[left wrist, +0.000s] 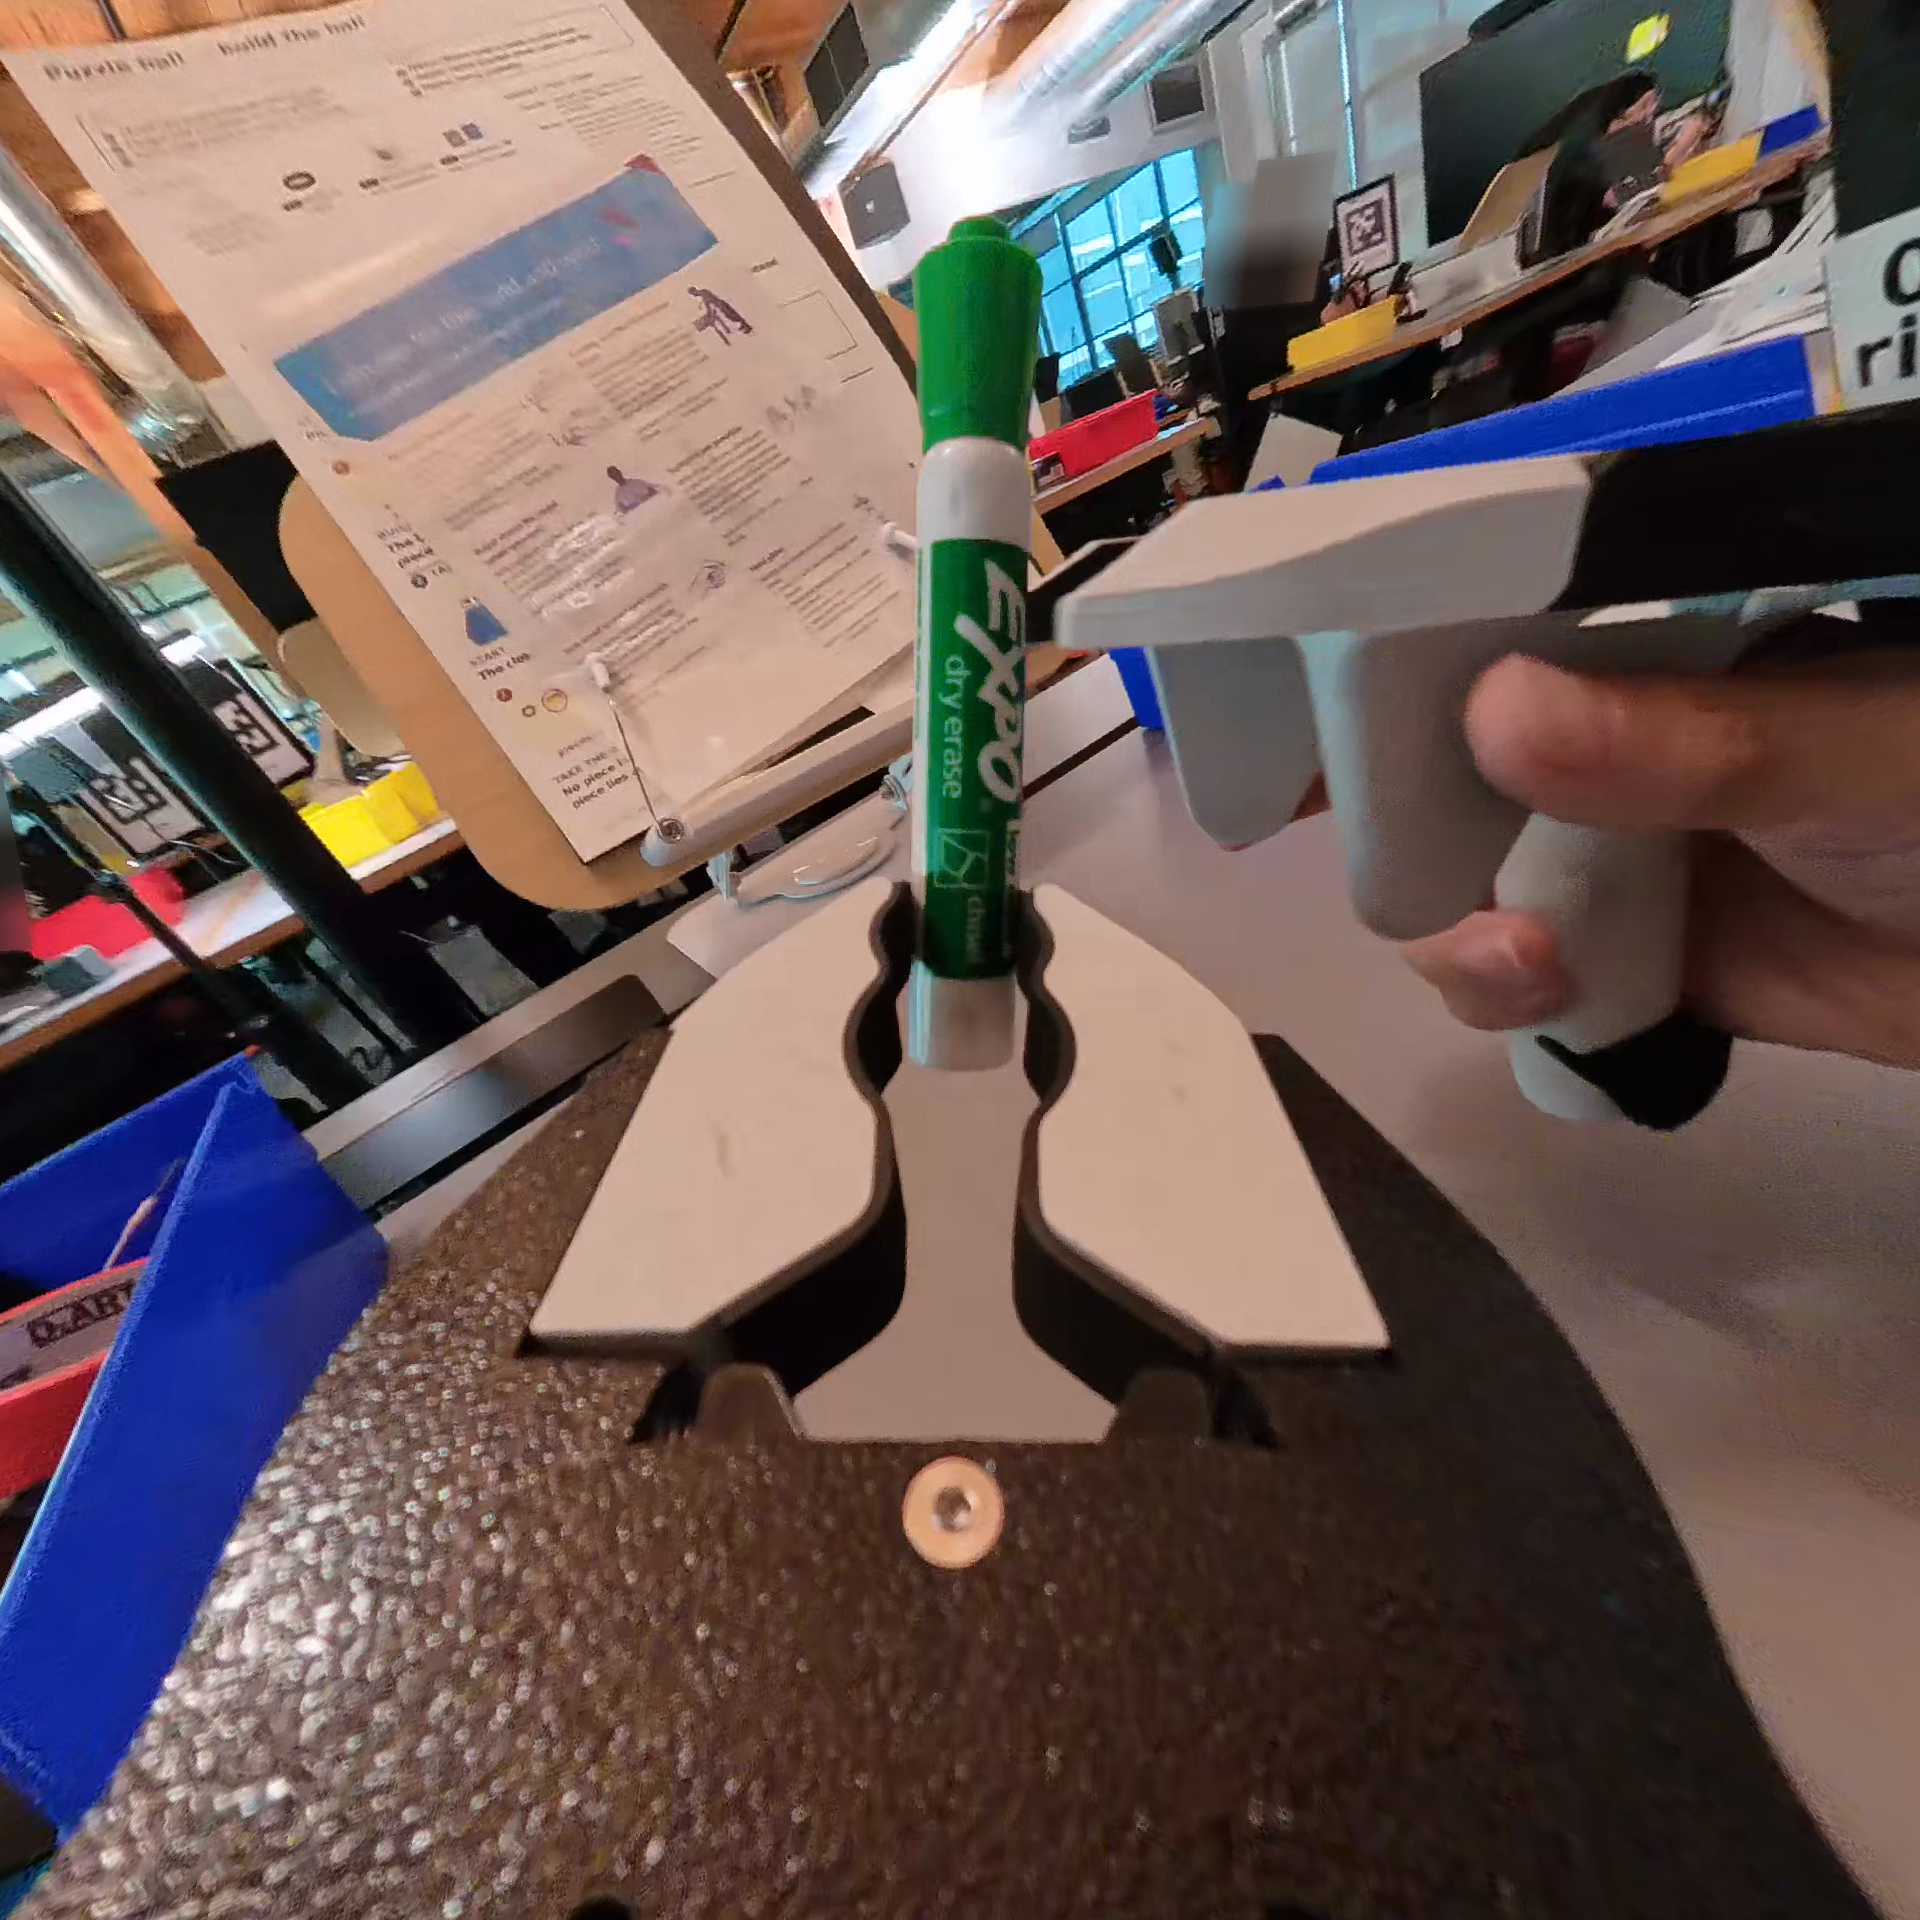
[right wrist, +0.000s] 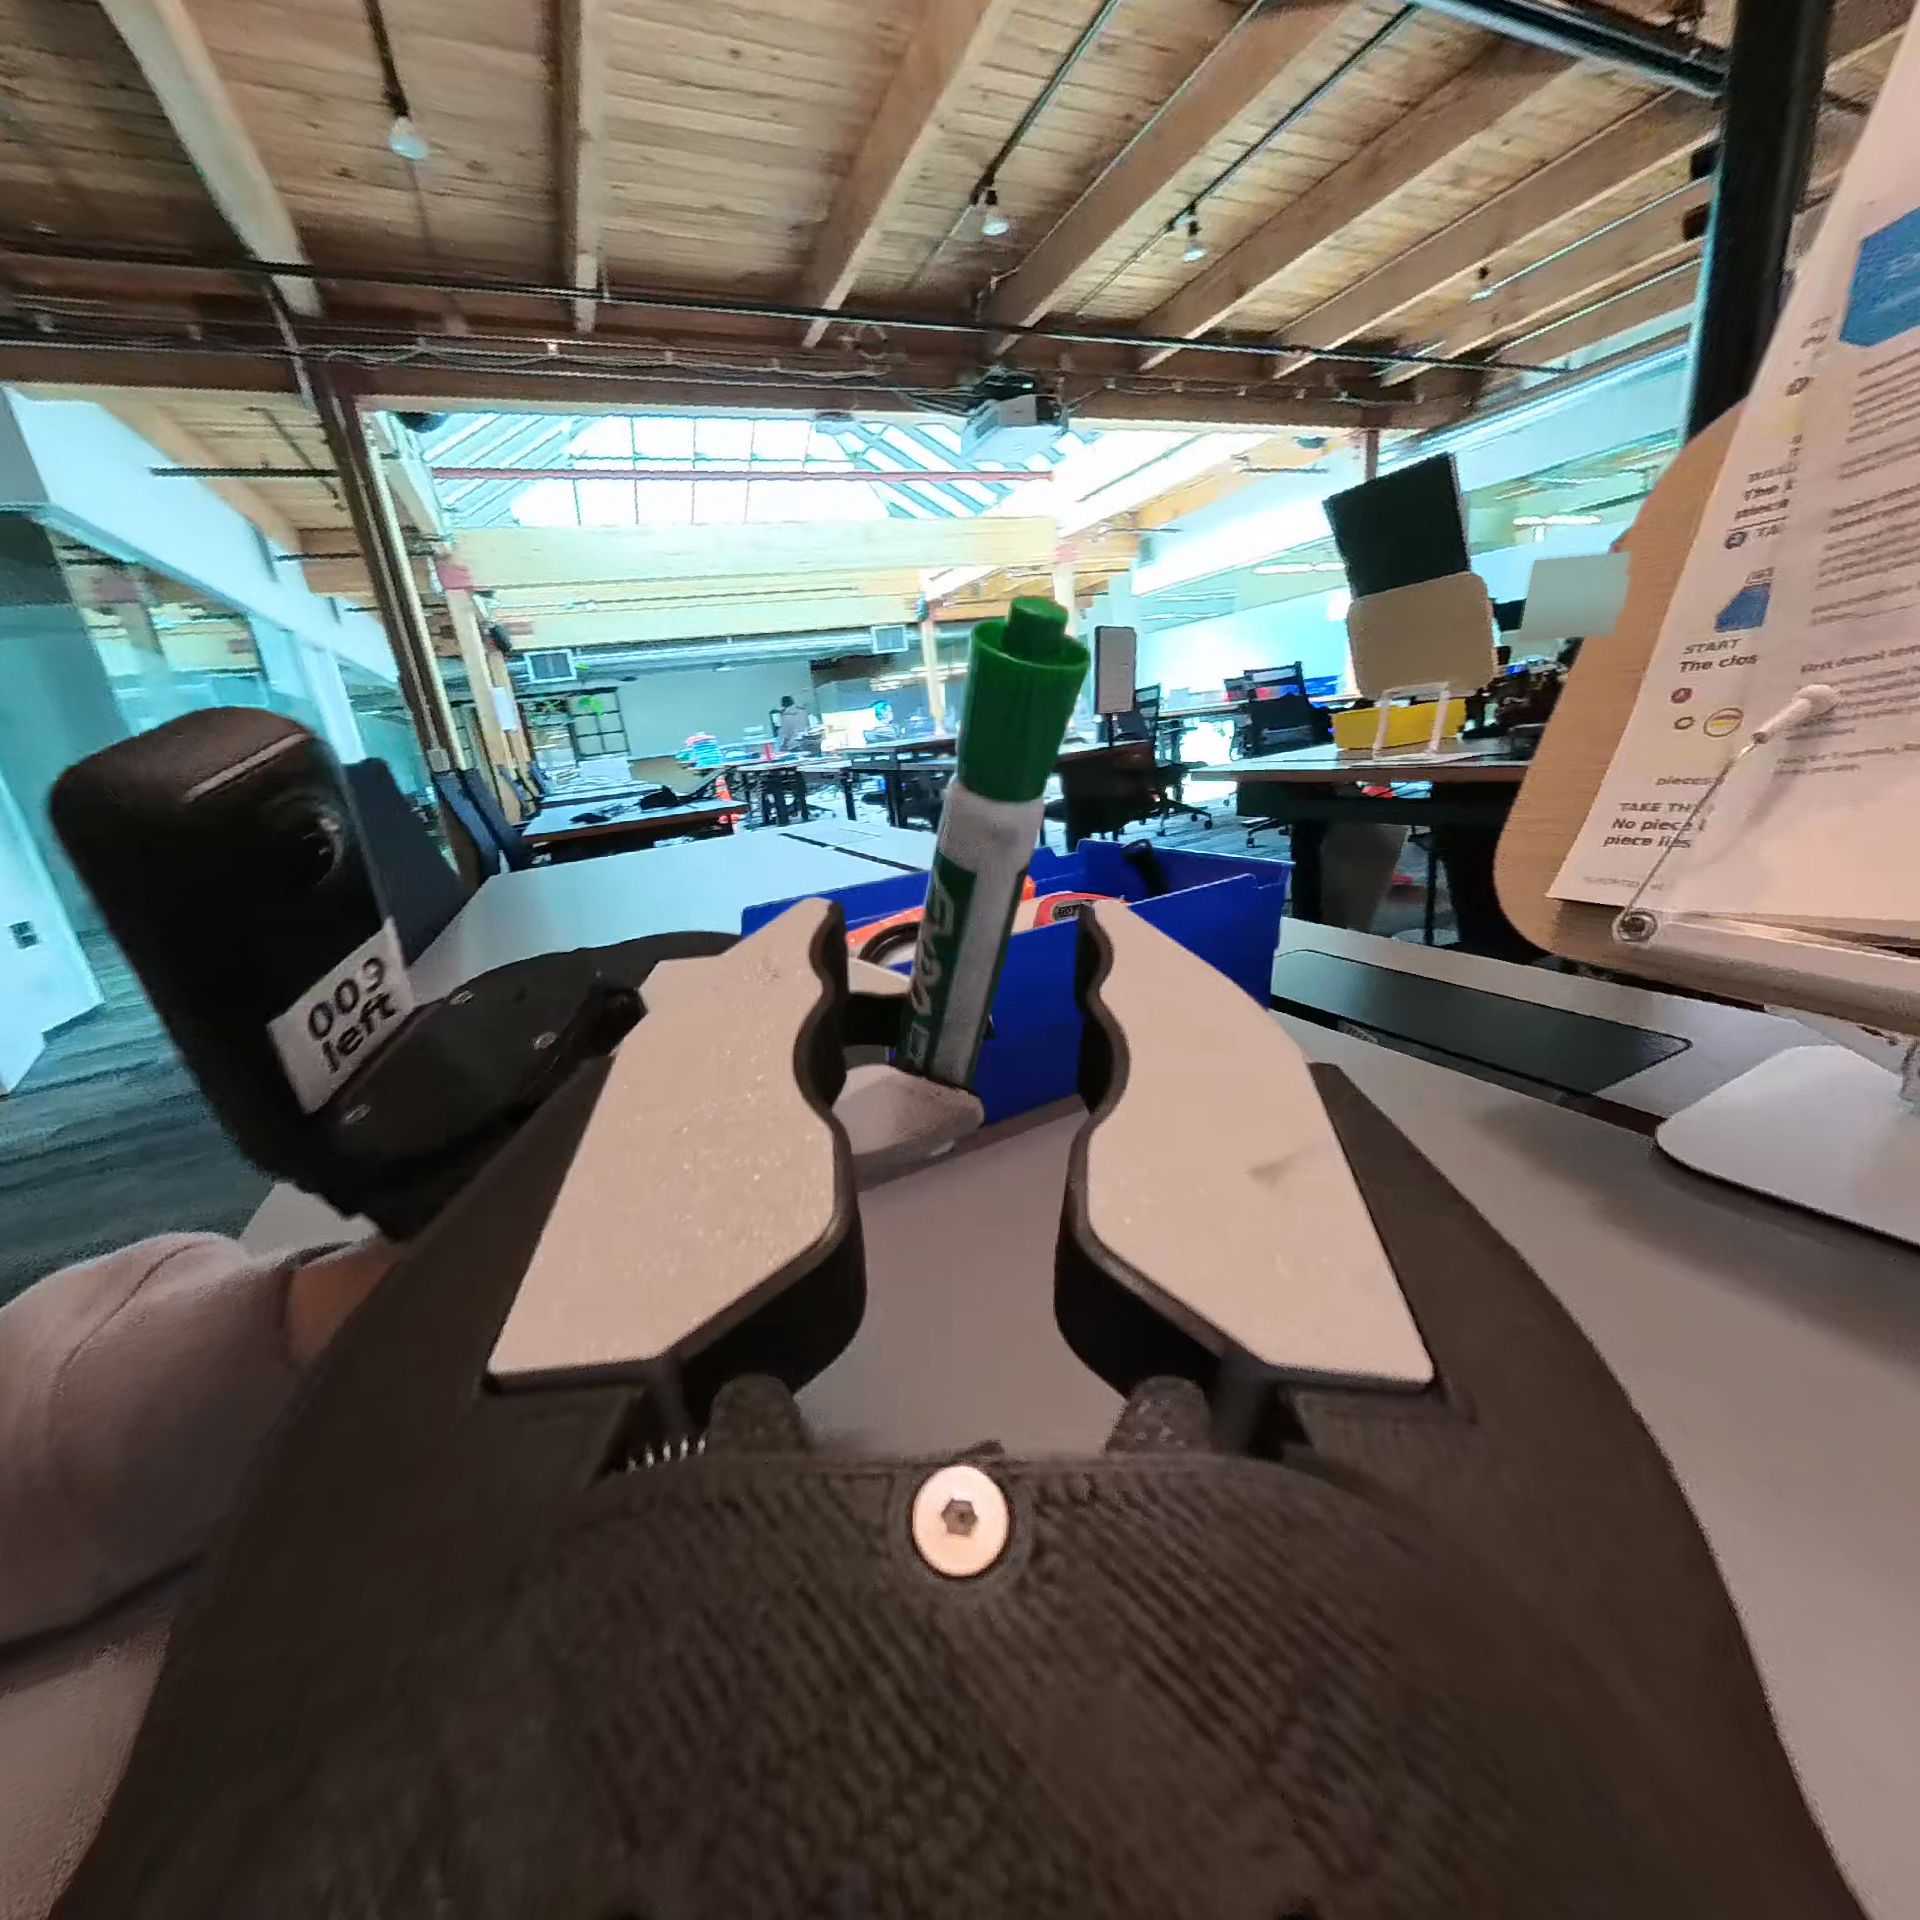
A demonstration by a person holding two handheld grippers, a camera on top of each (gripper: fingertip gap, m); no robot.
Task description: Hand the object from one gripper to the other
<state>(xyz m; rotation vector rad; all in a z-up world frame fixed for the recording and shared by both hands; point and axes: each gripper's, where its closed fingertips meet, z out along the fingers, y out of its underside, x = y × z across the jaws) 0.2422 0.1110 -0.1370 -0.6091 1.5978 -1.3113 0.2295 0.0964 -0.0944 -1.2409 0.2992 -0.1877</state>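
A green and white dry-erase marker (left wrist: 971, 644) stands upright, cap up, with its lower end clamped in my left gripper (left wrist: 966, 940), which is shut on it. My right gripper (left wrist: 1070, 608) comes in from the right, held by a hand (left wrist: 1683, 821), with its fingertips at the marker's middle. In the right wrist view the right gripper (right wrist: 956, 935) is open, and the marker (right wrist: 987, 831) stands tilted between and just past its fingertips, touching neither. The left gripper (right wrist: 920, 1091) shows there from the left, holding the marker's base.
A blue bin (left wrist: 177, 1351) sits at my left and shows behind the marker in the right wrist view (right wrist: 1174, 945). A document stand with a printed sheet (left wrist: 499, 416) stands behind on the grey table (left wrist: 1558, 1299). A black pole (left wrist: 156, 727) rises at left. The left gripper's tips are roughly 5 centimeters from the right gripper's.
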